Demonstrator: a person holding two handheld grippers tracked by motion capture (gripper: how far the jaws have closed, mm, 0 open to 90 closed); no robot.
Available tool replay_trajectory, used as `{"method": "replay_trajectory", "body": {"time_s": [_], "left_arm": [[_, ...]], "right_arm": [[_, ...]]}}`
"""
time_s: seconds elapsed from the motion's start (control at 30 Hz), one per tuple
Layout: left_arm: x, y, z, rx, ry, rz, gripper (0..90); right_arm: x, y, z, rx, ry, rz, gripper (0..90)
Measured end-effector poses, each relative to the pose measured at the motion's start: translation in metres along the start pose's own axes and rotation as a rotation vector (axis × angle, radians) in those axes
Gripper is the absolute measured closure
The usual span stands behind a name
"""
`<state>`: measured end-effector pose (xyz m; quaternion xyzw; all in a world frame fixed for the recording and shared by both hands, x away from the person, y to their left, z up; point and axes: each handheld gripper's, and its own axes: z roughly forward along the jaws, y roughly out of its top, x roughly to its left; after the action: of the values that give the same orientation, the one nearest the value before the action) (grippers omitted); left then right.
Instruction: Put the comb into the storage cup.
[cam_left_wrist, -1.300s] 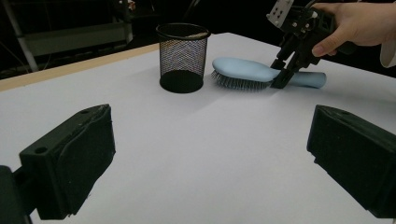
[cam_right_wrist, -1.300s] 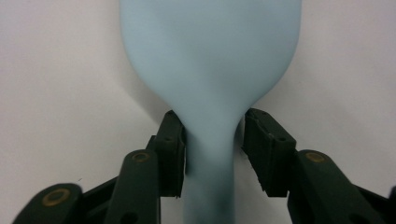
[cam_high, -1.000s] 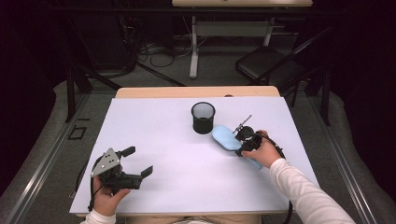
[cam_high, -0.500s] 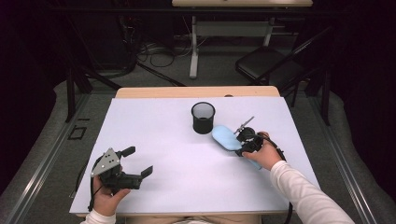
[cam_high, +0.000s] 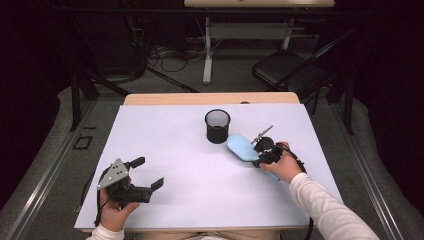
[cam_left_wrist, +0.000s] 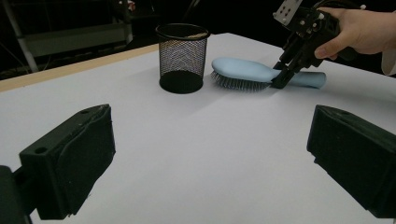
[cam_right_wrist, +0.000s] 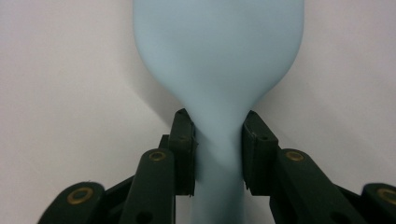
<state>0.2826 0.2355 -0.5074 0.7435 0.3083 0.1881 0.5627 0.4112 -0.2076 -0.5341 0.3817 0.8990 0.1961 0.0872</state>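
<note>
Jaws pinch hairbrush (cam_right_wrist: 219, 70) neck — mesh cup (cam_high: 217, 126) close.

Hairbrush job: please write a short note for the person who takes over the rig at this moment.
Right gripper: fingers shut on the neck of the light blue hairbrush, which lies bristles down on the white table.
Left gripper: open, holds nothing, low over the near left part of the table.
Black mesh cup: upright, just beyond the brush head; I cannot tell if they touch.
Done: brush grasped.
Left: probably lift it and stand it in the cup.
</note>
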Motion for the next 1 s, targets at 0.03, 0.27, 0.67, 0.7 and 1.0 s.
{"method": "replay_trajectory", "body": {"time_s": [0.03,0.27,0.67,0.7,1.0], "left_arm": [[0.0,0.0,0.0,0.0,0.0,0.0,0.9],[-0.0001,0.0,0.0002,0.001,0.0,0.001,0.9],[0.0001,-0.0001,0.0001,0.002,0.001,0.001,0.9],[0.0001,-0.0001,0.0001,0.001,0.002,0.001,0.9],[0.0002,-0.0001,0.0,0.001,0.003,0.001,0.9]], "right_arm": [[0.0008,0.0001,-0.0007,0.009,-0.002,0.008,69.4],[0.0001,-0.0002,-0.0012,0.006,-0.007,-0.012,69.5],[0.0036,-0.0012,-0.003,-0.028,-0.014,-0.01,69.6],[0.0032,-0.0007,-0.0036,-0.03,-0.015,-0.022,69.6],[0.0067,-0.0007,-0.0088,-0.082,-0.013,-0.021,69.6]]}}
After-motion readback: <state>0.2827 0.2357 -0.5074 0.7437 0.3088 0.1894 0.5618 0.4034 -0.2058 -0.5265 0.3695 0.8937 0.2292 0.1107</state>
